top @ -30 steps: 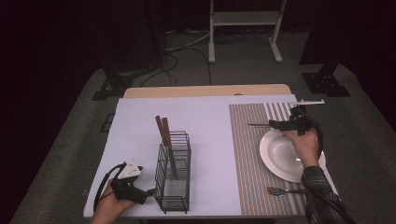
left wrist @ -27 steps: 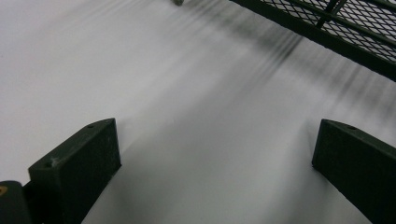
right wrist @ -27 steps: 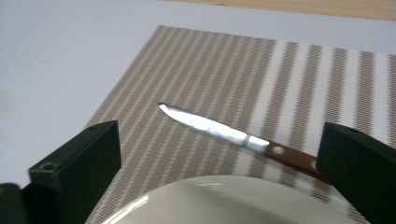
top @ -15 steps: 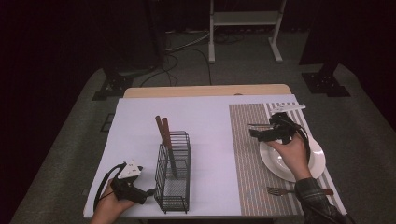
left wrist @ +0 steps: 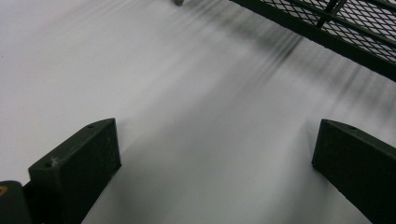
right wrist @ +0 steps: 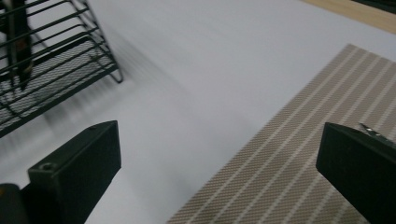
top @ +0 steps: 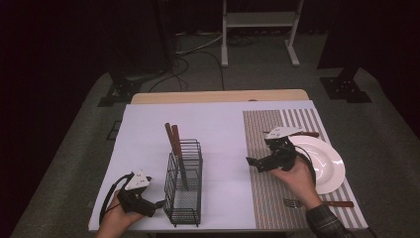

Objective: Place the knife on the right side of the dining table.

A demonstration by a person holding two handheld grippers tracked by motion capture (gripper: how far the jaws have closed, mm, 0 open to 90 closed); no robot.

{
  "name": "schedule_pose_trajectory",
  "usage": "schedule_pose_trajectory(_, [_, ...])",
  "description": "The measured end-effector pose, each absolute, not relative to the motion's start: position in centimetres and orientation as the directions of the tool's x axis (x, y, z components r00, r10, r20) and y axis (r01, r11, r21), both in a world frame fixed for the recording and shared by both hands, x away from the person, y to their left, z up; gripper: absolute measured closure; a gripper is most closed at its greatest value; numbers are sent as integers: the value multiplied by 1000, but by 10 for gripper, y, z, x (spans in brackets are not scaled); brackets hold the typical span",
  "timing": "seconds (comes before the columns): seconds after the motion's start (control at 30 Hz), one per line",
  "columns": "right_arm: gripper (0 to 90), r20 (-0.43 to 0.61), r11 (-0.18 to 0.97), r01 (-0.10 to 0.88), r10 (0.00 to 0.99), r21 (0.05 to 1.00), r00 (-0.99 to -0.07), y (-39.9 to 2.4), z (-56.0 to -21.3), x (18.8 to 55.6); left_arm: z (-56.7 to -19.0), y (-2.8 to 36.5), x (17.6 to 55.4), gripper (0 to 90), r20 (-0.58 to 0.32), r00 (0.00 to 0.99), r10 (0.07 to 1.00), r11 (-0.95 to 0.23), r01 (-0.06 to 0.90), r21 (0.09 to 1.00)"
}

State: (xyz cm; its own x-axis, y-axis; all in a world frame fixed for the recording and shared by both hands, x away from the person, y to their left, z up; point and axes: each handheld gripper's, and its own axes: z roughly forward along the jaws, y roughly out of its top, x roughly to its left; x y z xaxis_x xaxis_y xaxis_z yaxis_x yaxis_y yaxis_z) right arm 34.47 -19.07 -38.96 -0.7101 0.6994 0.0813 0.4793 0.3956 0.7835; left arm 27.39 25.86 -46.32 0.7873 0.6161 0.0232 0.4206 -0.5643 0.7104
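Nearest edge of the desk (top: pixel 148 119): left gripper (top: pixel 159 204) low on the white cover, jaws spread wide with bare white surface between them, gripping nothing, just beside the wire basket (top: pixel 184 184). Two brown-handled utensils (top: pixel 174 141) standing tilted in that basket. Over to the right, fork (top: pixel 317 203) lying on the striped placemat (top: pixel 262 129) at the near side of the white plate (top: pixel 324 163). Right gripper (top: pixel 250 162) above the placemat's left part, beside the plate, jaws wide apart and empty, pointing toward the basket. Farther back, a brown-handled knife (top: pixel 307 134) behind the plate.
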Motion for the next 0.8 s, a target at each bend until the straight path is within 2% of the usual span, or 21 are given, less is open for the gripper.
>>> schedule_pose_trajectory(0.37, [0,71,494,426,587,758,-807,-148,-414,314,-463,259,274,0,24,788,616,-565,420,710])
schedule_pose_trajectory(0.8, [0,40,641,368,465,673,-885,-104,-450,286,-463,259,274,0,25,788,615,-565,419,711])
